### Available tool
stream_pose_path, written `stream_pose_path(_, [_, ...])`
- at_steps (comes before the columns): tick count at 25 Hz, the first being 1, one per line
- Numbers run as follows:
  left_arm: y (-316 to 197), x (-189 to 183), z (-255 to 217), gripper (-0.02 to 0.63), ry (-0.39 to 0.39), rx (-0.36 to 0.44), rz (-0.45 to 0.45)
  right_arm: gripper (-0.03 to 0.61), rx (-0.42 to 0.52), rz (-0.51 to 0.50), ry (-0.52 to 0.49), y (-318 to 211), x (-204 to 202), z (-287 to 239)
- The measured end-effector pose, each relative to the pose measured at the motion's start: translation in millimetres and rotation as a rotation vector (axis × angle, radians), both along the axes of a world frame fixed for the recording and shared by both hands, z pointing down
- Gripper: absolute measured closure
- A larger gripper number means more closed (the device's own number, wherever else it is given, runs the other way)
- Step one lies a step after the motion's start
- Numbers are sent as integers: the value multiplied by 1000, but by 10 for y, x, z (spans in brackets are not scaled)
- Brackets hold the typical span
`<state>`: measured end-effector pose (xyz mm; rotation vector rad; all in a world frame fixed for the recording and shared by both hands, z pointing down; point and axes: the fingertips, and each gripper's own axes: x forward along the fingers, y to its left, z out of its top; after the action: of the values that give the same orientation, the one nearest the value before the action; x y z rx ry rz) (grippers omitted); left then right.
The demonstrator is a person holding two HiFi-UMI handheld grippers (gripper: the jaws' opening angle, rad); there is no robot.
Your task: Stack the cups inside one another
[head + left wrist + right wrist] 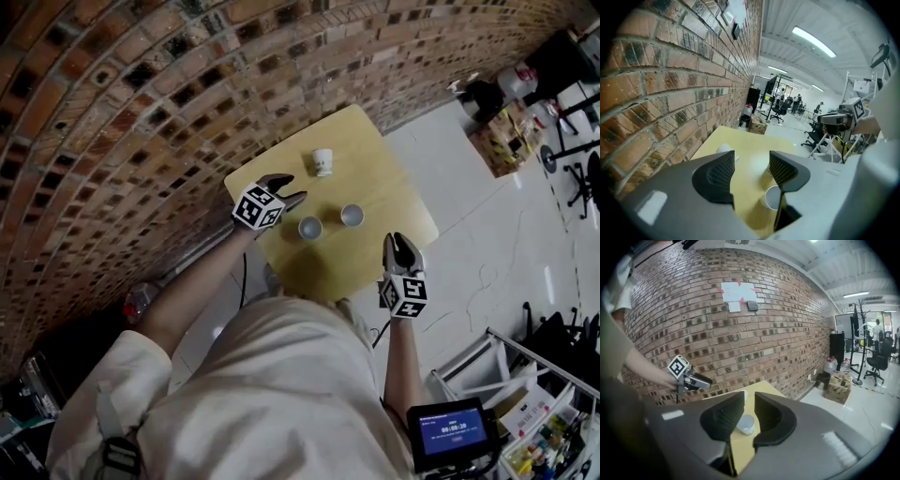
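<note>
Three small cups stand on the square yellow table (pixel 370 150). A white cup (pixel 322 161) is at the far side; two grey-rimmed cups (pixel 309 228) (pixel 352 216) stand side by side nearer me. My left gripper (pixel 292 189) hovers just left of the nearer pair, open and holding nothing. In the left gripper view, one cup (pixel 772 197) shows below the right jaw and the white cup (pixel 724 150) peeks from behind the left jaw. My right gripper (pixel 401 240) is at the table's near right edge, its jaws a little apart and empty. A cup (pixel 746 424) shows farther off through their gap.
A brick wall (pixel 141 103) runs along the table's left and far sides. White floor (pixel 487 216) lies to the right, with a cardboard box (pixel 506 141) and chairs beyond. A shelf rack (pixel 534 403) and a small timer screen (pixel 457 431) are at the lower right.
</note>
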<state>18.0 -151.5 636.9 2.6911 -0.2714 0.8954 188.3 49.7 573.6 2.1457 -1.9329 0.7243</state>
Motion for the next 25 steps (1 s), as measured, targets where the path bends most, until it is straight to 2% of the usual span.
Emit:
stream_pose_path(5, [-336,268,209,350,-93,17,75,505,-3,21,-24,-1,118,57])
stream_pose_path(15, [-891,760,695,351,-266,-10,265,508,-36,51,-52,-129,346,303])
stream_pose_path(22, [-983,966,1163,353,-417,-6,434,508,-81,25,-67,-180,228,531])
stream_pose_path(25, [-1056,1022,1323,357,-460,-11,460,508,-89,34,-92,-190,189,615])
